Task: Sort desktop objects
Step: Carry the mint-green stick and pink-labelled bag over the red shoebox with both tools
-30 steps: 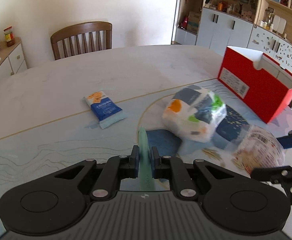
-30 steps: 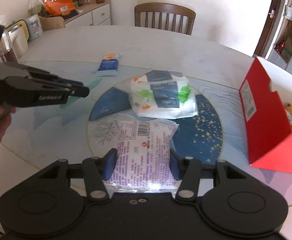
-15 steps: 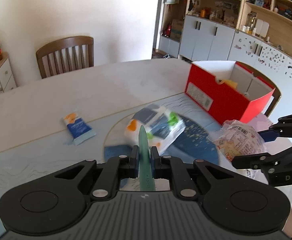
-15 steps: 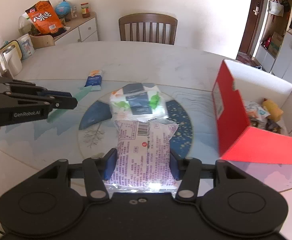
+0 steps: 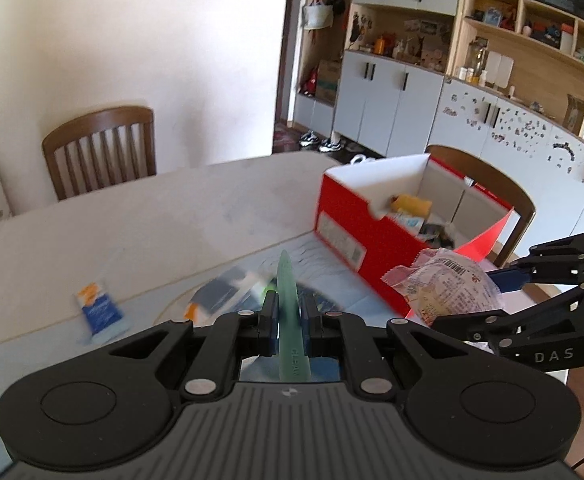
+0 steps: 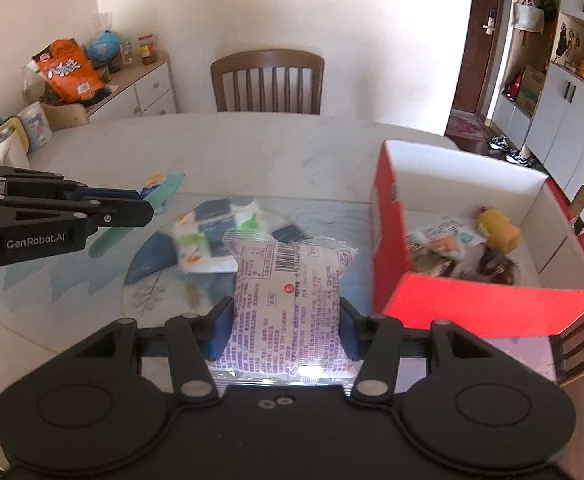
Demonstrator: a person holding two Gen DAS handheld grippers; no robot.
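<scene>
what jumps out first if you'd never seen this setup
The red box on the table's right side, open with snacks inside. In front of it the right claw grips a purple-printed snack packet, and the left claw pinches a thin green stick pointing toward the box.

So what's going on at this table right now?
A person is sorting the table with two handheld grippers. The left gripper is shut on a thin green tool; the right gripper is clamped on a purple-printed snack packet, held beside the open red box, which already holds a few items. A wipes pack and a small blue sachet lie on the table.
</scene>
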